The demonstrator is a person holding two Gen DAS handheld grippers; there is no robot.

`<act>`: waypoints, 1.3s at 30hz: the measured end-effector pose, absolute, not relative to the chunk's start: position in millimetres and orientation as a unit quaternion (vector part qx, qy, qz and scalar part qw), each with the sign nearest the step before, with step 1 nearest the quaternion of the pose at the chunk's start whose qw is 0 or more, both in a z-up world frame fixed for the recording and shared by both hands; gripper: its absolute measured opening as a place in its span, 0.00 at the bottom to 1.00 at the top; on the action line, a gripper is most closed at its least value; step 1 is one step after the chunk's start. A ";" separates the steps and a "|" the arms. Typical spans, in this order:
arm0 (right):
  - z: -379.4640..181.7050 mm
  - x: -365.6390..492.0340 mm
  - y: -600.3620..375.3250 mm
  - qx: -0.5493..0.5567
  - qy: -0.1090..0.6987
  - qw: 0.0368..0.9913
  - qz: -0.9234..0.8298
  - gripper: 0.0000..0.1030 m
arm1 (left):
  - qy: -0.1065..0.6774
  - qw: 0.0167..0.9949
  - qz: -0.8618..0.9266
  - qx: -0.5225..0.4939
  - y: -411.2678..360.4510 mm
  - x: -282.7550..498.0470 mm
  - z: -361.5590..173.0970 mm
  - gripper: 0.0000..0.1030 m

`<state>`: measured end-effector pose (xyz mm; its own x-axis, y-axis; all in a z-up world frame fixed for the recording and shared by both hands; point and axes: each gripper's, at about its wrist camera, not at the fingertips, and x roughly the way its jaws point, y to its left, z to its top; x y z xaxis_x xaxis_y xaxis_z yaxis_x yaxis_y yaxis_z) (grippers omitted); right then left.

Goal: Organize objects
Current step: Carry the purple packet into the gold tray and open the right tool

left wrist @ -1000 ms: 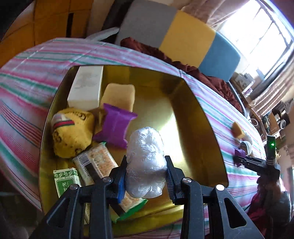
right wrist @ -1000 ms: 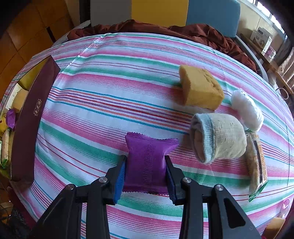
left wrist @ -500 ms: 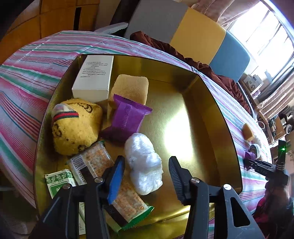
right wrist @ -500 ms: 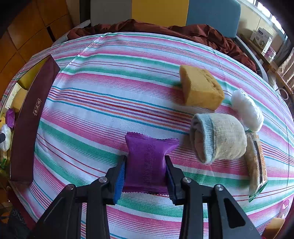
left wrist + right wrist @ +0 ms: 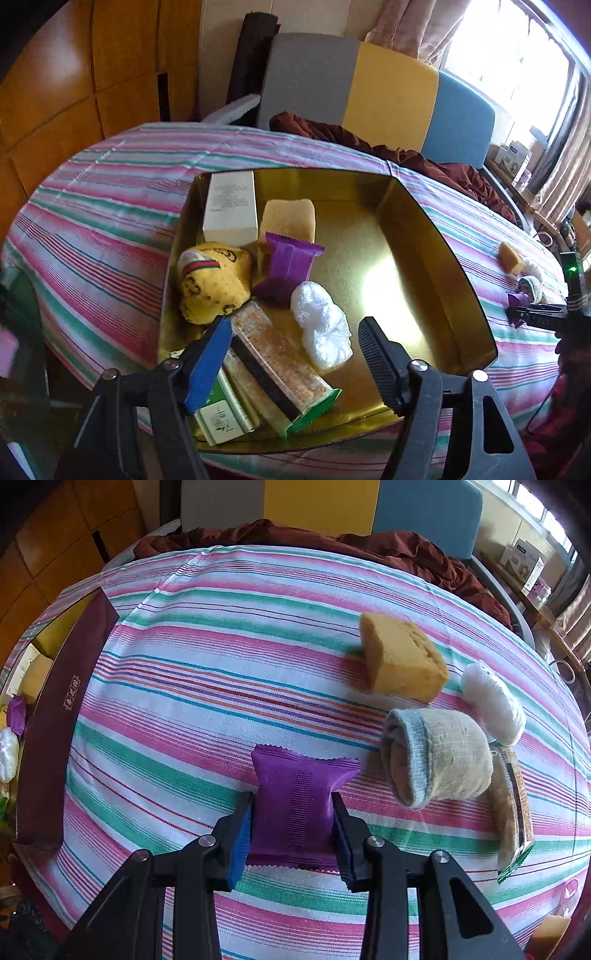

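Observation:
A gold tray holds a white box, a sponge, a purple packet, a yellow pouch, a cracker pack, a green-labelled box and a clear plastic bundle. My left gripper hovers above the bundle, its jaws opening, nothing pressed between them. In the right wrist view my right gripper is shut on a second purple packet lying on the striped cloth.
On the cloth to the right lie a sponge, a rolled sock, a white plastic bundle and a cracker pack. The tray's dark red outer wall stands at the left. A chair and brown cloth lie behind.
My left gripper let go of the clear plastic bundle, which now lies in the tray, and has drawn back and up with its jaws widening. The right gripper has kept still on its packet.

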<state>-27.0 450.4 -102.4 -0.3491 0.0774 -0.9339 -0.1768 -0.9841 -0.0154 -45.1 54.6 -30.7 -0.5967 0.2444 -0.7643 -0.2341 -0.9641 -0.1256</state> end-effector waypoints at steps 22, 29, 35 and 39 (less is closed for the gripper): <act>-12.9 -34.3 264.9 -0.471 0.032 -0.106 0.875 0.37 | -0.044 0.092 0.917 -0.384 11.8 -40.7 -18.9 0.88; -54.3 -57.6 193.1 -0.521 -0.007 -0.158 0.839 0.37 | -0.070 0.078 0.919 -0.379 -12.6 -42.4 -23.0 0.88; -82.3 -63.9 168.2 -0.558 -0.022 -0.170 0.812 0.38 | -0.074 0.080 0.918 -0.382 -17.2 -43.5 -28.5 0.88; -85.9 -60.9 164.8 -0.562 -0.002 -0.186 0.806 0.45 | -0.069 0.089 0.918 -0.380 -14.9 -41.8 -29.0 0.88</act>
